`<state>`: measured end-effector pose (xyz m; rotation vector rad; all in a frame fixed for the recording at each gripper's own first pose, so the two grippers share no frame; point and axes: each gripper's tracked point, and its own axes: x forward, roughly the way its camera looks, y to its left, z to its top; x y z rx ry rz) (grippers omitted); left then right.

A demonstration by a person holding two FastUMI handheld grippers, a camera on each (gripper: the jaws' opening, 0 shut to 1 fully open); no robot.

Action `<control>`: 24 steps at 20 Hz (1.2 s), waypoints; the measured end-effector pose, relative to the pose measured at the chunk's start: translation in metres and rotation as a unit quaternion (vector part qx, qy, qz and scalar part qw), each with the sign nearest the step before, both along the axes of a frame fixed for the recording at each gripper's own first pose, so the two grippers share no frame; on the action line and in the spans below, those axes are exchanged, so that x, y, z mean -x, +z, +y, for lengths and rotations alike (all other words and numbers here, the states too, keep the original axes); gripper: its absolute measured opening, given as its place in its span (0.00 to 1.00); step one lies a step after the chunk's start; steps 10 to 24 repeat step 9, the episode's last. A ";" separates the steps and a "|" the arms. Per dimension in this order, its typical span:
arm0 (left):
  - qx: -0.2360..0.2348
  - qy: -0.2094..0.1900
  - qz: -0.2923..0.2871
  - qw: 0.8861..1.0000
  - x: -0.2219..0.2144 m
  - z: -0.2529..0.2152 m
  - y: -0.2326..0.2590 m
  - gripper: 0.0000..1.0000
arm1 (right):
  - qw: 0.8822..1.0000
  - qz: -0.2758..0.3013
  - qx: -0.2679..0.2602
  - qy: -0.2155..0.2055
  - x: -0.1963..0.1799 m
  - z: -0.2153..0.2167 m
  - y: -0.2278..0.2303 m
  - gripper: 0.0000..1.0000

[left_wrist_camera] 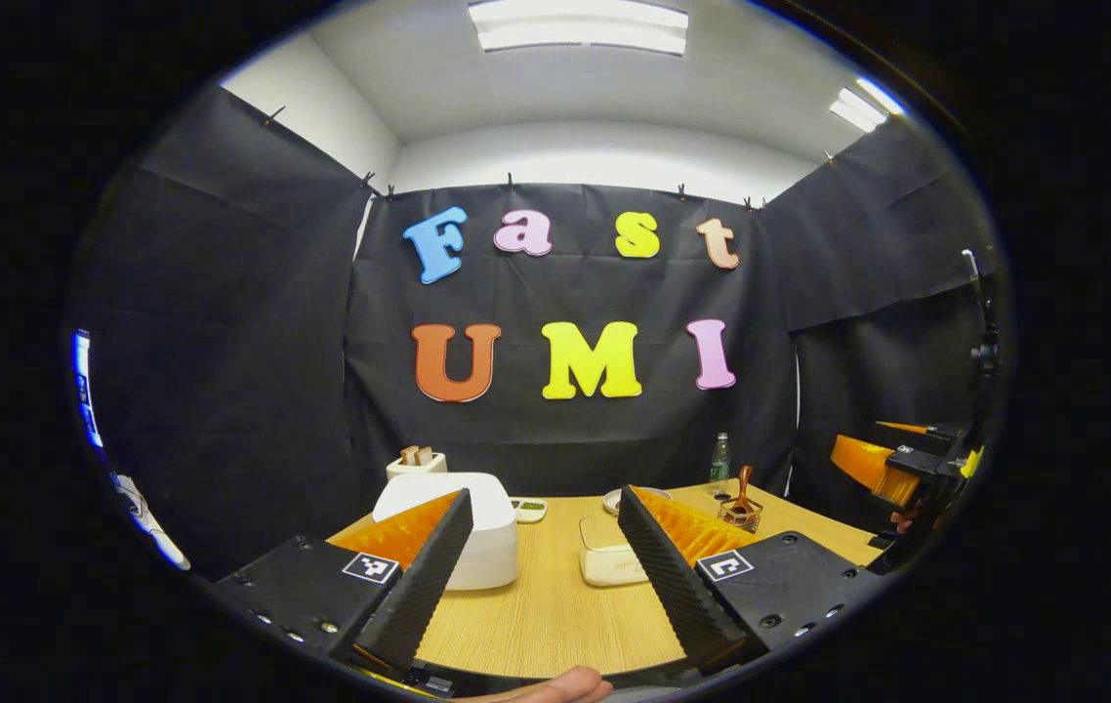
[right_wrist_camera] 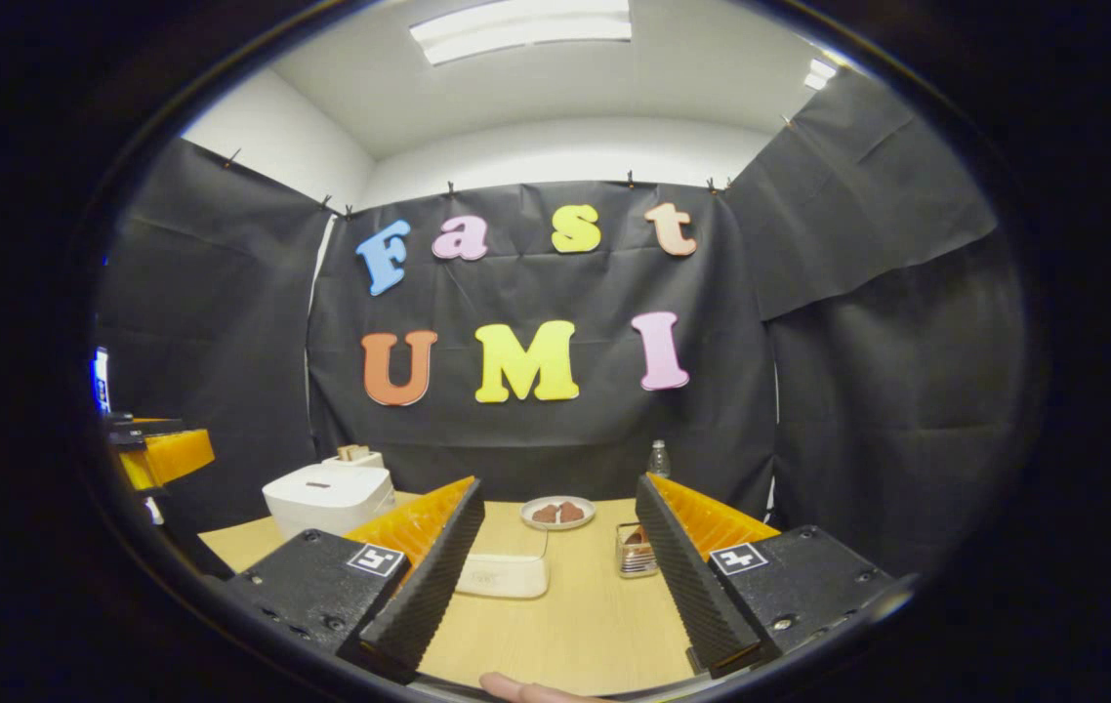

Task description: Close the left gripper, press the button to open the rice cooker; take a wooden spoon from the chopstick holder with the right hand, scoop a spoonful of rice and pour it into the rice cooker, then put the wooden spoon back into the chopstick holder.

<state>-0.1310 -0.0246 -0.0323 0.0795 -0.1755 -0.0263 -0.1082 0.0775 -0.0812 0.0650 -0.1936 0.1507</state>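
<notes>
Bright ceiling panels point(left_wrist_camera: 577, 25) overhead – even light, sharp centre – strong fisheye bending at edges.

Both views low at the near table point(left_wrist_camera: 555, 605) edge, facing the back wall, sharing rice cooker point(left_wrist_camera: 477, 522) and tabletop

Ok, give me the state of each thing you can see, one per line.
Left tongs: open, empty.
Right tongs: open, empty.
Rice cooker: lid shut.
Wooden spoon: upright in the chopstick holder.
Rice container: on the table, lid on.
Plate: holds brown pieces.
</notes>
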 end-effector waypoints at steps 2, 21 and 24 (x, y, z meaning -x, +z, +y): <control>0.002 0.005 0.001 1.000 -0.003 0.004 0.000 0.95 | 1.000 0.000 -0.001 0.001 -0.002 0.000 -0.001 0.97; 0.003 0.005 0.003 1.000 -0.006 0.008 -0.003 0.95 | 1.000 0.002 0.003 0.004 -0.003 0.003 -0.005 0.98; 0.003 0.005 0.003 1.000 -0.006 0.008 -0.003 0.95 | 1.000 0.002 0.003 0.004 -0.003 0.003 -0.005 0.98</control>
